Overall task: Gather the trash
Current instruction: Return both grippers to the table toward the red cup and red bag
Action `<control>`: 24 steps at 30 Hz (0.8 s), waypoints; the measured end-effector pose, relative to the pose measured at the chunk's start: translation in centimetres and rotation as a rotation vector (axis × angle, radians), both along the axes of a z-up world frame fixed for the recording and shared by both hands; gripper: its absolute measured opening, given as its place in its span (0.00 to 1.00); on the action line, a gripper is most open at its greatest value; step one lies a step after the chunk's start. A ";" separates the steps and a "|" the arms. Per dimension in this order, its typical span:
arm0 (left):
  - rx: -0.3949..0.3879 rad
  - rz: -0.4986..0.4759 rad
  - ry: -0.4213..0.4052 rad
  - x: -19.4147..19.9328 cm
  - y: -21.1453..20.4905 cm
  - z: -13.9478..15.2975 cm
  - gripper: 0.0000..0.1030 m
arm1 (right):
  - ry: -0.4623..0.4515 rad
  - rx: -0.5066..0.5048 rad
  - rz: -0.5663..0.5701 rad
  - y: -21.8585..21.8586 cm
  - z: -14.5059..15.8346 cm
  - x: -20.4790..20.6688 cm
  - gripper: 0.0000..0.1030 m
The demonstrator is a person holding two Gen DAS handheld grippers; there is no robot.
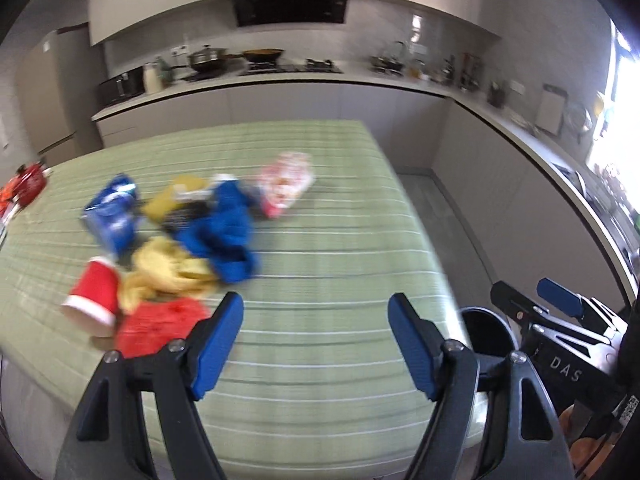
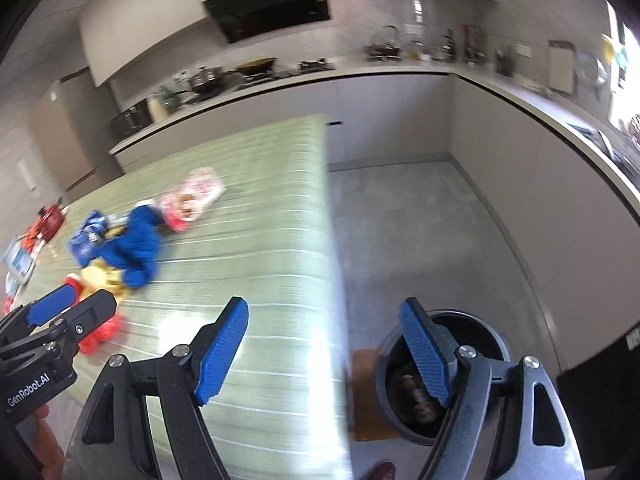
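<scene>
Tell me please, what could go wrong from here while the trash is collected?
1. The trash lies heaped: the red cup touches the yellow wrapper, so a grab may drag neighbours along.
2. The bin stands on the floor past the table edge; a carried piece could drop beside it.
3. Both views are blurred, so aim may suffer.

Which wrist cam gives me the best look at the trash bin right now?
The right wrist view. The trash bin stands on the floor beside the table, its open top facing the camera, with some trash visible inside. The left wrist view shows only part of its dark rim, between the table edge and the right gripper.
</scene>
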State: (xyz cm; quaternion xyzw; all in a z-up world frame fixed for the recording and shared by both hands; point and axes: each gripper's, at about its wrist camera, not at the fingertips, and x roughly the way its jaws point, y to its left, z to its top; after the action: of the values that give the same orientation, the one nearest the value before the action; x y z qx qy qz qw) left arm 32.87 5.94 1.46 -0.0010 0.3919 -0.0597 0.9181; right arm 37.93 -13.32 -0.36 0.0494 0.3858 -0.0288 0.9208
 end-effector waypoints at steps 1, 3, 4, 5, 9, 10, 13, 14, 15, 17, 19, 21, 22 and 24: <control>0.002 0.009 -0.003 0.1 1.1 0.1 0.74 | -0.005 -0.002 0.015 1.6 0.0 0.3 0.77; 0.006 0.025 -0.010 0.0 3.7 0.0 0.74 | -0.011 0.002 0.039 4.7 -0.1 1.0 0.77; 0.009 0.035 -0.015 0.1 5.0 0.0 0.74 | -0.013 0.004 0.049 6.1 -0.3 1.3 0.77; 0.013 0.046 -0.020 0.2 6.2 0.0 0.74 | -0.014 0.006 0.058 7.2 -0.4 1.6 0.77; 0.015 0.087 -0.024 0.8 10.3 -0.2 0.74 | -0.013 0.016 0.100 12.3 -1.0 3.0 0.77; 0.012 0.098 -0.021 1.0 11.2 -0.2 0.74 | -0.011 0.018 0.112 13.5 -1.1 3.2 0.77; 0.003 0.132 -0.022 1.5 13.3 -0.3 0.74 | -0.005 0.007 0.144 15.8 -1.0 3.8 0.77; 0.004 0.146 -0.025 1.7 13.9 -0.4 0.74 | -0.004 0.006 0.159 16.7 -1.0 4.2 0.77; 0.004 0.157 -0.027 1.7 14.4 -0.5 0.74 | -0.004 0.002 0.170 17.2 -0.9 4.5 0.77; 0.003 0.191 -0.030 2.1 15.5 -0.9 0.74 | -0.007 -0.004 0.194 18.0 -0.9 5.0 0.77; 0.008 0.227 -0.014 2.5 16.5 -1.5 0.75 | -0.014 -0.006 0.227 18.9 -1.0 5.7 0.77; 0.002 0.248 0.001 2.8 17.2 -2.0 0.75 | -0.015 -0.003 0.248 19.6 -1.0 6.3 0.77; 0.011 0.254 0.002 2.9 17.4 -2.2 0.75 | -0.013 0.011 0.257 19.9 -1.1 6.7 0.77; 0.034 0.262 0.006 3.1 17.7 -2.5 0.75 | -0.010 0.027 0.270 20.4 -1.5 7.1 0.77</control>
State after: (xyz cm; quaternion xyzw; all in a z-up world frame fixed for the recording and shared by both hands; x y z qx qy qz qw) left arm 35.93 23.66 -1.04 -0.0370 0.3921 0.0675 0.9167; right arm 45.04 7.08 -1.83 0.0098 0.3848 0.1007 0.9174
